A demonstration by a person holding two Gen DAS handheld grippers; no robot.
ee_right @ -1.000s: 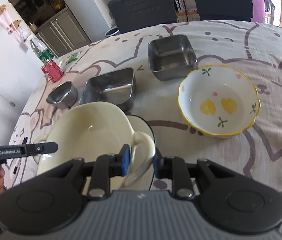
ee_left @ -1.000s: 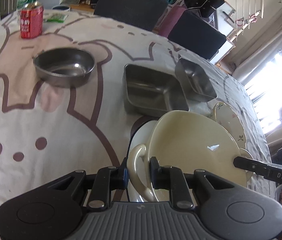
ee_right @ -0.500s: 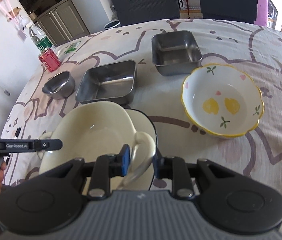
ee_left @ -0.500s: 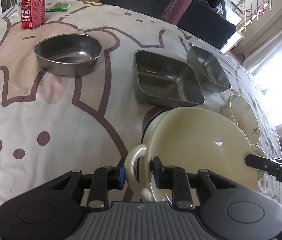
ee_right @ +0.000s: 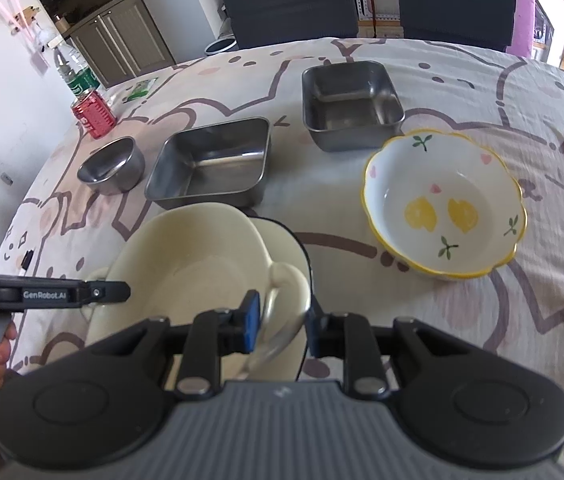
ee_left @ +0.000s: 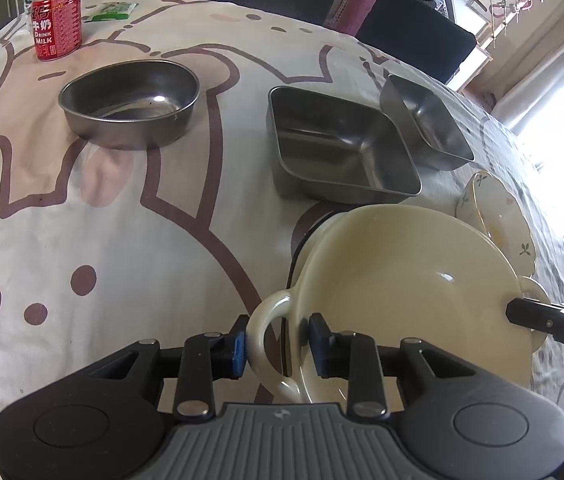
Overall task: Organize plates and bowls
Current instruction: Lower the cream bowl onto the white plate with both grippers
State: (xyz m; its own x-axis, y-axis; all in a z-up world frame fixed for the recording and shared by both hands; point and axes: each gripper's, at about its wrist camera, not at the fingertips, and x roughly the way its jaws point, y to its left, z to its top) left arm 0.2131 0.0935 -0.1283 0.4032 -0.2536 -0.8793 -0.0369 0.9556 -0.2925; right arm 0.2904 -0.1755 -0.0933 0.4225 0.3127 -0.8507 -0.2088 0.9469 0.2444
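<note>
Cream bowl with two loop handles sits in a black-rimmed plate on the tablecloth.

Left gripper: jaws have just been opening, narrow gap, one handle between them; the left pad touches it, the right stands just clear.

Right gripper: jaws narrow around the opposite handle; whether they press on it cannot be told.

Just behind the bowl, a square steel tray. Flowered bowl beside the cream bowl's right, apart. Smaller steel tray and round steel bowl farther back. Bare cloth lies left of the cream bowl.
</note>
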